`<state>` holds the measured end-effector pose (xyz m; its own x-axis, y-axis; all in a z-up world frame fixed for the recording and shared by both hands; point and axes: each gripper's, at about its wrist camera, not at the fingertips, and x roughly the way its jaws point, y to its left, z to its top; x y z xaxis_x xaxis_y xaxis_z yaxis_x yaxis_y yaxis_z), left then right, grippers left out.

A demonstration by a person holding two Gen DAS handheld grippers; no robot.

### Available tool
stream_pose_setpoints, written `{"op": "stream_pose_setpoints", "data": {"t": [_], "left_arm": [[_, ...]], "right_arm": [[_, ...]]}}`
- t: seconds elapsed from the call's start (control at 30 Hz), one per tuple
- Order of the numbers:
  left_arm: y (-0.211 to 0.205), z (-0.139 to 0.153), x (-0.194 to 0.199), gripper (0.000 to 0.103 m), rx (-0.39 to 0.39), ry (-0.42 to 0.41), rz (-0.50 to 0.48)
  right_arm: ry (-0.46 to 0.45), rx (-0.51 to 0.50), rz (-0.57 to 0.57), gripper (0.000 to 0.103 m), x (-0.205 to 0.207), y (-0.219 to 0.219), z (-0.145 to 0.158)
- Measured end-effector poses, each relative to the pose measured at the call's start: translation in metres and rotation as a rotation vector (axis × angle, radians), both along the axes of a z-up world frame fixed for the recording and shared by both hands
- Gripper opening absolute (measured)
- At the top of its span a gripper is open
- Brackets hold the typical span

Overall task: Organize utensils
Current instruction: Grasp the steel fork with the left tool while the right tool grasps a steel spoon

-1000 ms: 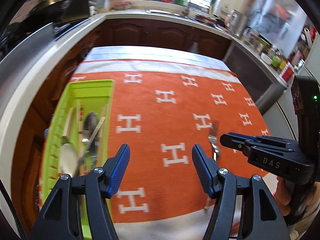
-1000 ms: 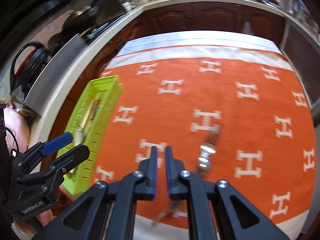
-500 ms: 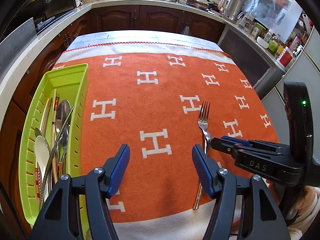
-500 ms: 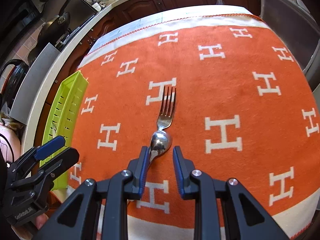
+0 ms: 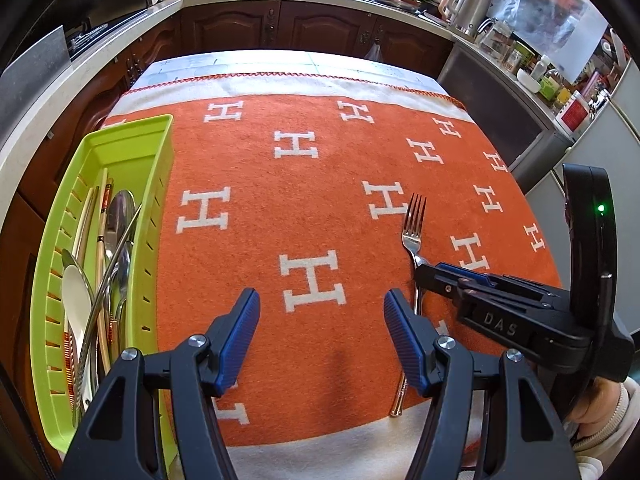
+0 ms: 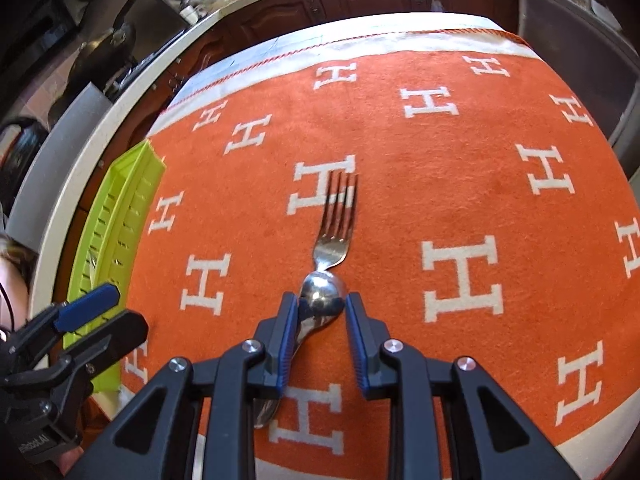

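Note:
A silver fork (image 6: 334, 224) lies on the orange cloth (image 6: 460, 168), tines pointing away, with a rounded shiny bulge at its neck. My right gripper (image 6: 322, 308) hangs low over it with a finger on each side of that bulge. Its jaws are closing, and I see no firm press on the metal. From the left wrist view the fork (image 5: 414, 220) is at the right, with the right gripper (image 5: 424, 276) over its neck. My left gripper (image 5: 322, 320) stands open over bare cloth, nothing between its fingers. A lime-green tray (image 5: 156, 200) at the left holds several spoons and chopsticks (image 5: 108, 264).
The cloth covers a table ringed by dark wooden cabinets (image 5: 280, 28) and a pale counter (image 5: 100, 60). A grey appliance (image 5: 492, 92) stands off the table's right edge. The green tray (image 6: 120, 216) sits at the cloth's left edge. A hand in a white sleeve (image 5: 600, 412) holds the right gripper.
Both grippers have sunk toward the cloth. The right gripper's jaws have spread from nearly shut and now sit on either side of the fork's neck. The left jaws kept their width.

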<state>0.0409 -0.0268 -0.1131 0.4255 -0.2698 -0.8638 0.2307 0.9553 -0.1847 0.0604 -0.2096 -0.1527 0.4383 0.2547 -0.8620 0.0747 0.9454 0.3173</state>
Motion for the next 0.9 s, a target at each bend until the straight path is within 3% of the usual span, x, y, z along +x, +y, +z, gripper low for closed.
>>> {"op": "stream_pose_setpoints", "data": {"t": [0.37,0.47,0.7,0.77,0.9], "left_arm": [[-0.016,-0.001,0.001,0.063,0.008,0.01,-0.036],[-0.022,-0.004,0.003,0.063,-0.004,0.025,-0.05],[-0.052,-0.015,0.025,0.062,-0.127,0.124,-0.117],[-0.065,-0.021,0.033,0.059,-0.176,0.176,-0.131],[-0.088,-0.043,0.05,0.033,-0.221,0.33,-0.118]], "right_arm": [[0.008,0.066,-0.05,0.022,-0.011,-0.025,-0.002],[-0.001,0.034,-0.058,0.022,-0.014,-0.031,0.0],[-0.032,-0.031,-0.065,0.022,-0.02,-0.045,0.002],[-0.035,-0.026,-0.069,0.022,-0.022,-0.049,0.002],[-0.043,-0.01,-0.071,0.022,-0.025,-0.055,0.002]]}}
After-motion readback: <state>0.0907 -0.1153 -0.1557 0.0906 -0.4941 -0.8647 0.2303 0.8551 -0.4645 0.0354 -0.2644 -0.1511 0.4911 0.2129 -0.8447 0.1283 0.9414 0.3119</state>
